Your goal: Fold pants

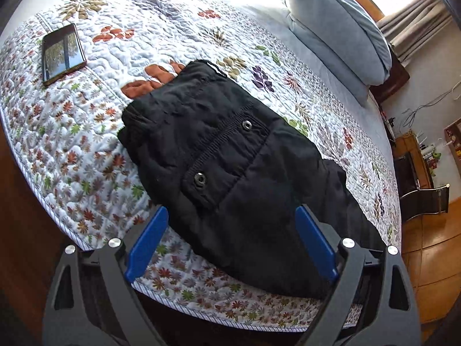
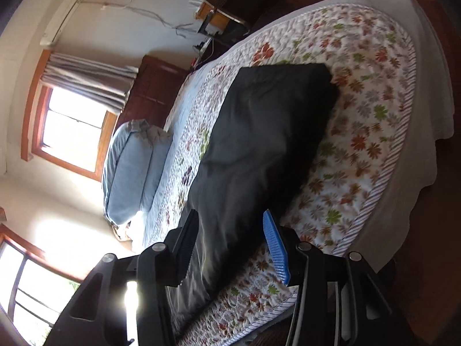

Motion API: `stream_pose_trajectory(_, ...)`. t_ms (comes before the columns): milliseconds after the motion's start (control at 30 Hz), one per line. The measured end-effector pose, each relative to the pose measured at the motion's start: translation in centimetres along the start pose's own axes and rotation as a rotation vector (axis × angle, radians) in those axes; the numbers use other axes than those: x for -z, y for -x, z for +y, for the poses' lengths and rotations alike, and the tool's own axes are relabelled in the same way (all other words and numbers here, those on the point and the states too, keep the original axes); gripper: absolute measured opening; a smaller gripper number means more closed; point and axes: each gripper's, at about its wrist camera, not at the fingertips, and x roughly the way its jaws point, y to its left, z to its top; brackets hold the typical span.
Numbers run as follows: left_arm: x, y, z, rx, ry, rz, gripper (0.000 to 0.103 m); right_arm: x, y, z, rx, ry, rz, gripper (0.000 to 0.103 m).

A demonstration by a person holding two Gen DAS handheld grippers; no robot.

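Black pants (image 1: 230, 173) lie folded on the flower-patterned quilt (image 1: 86, 144), waistband with two metal snaps facing up. My left gripper (image 1: 232, 219) is open, its blue fingers (image 1: 147, 245) either side of the near end of the pants, just above the bed's edge. In the right wrist view the pants (image 2: 259, 144) stretch away as a dark folded slab on the quilt (image 2: 360, 144). My right gripper (image 2: 230, 225) is open, its fingers straddling the near end of the cloth; I cannot tell if they touch it.
A phone (image 1: 62, 53) lies on the quilt at the far left. A blue-grey pillow (image 1: 340, 28) sits at the head of the bed, also in the right wrist view (image 2: 135, 170). A chair (image 1: 420, 190) and wooden floor lie beyond the bed.
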Motion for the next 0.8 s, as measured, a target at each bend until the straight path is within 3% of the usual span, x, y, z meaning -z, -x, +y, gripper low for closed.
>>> stream_pose_trajectory(67,0.5,-0.9,-0.4,0.000,-0.002,0.028,0.090,-0.7,-0.1,-1.2,-0.010,-0.037,-0.012,0.062)
stream_pose_trajectory(367,2.4,-3.3,-0.7,-0.046,-0.012,0.094,0.091,-1.0,-4.3,-3.8,-0.052,-0.075,0.006,0.063)
stream_pose_trajectory(500,3.0,-4.1,-0.2,-0.058,0.000,0.128,0.091,-0.9,-5.6,-4.4,-0.097,-0.109,-0.026,0.066)
stream_pose_trajectory(533,3.1,-4.3,-0.2,-0.060,0.006,0.134,0.091,-1.0,-5.8,-4.5,-0.106,-0.119,-0.034,0.064)
stream_pose_trajectory(633,3.3,-4.7,0.1,-0.063,0.023,0.147,0.091,-1.5,-6.3,-3.8,-0.135,-0.099,-0.048,0.012)
stream_pose_trajectory(800,3.8,-5.0,0.5,-0.063,0.033,0.156,0.092,-2.2,-6.1,-0.2,-0.113,0.018,-0.076,0.008)
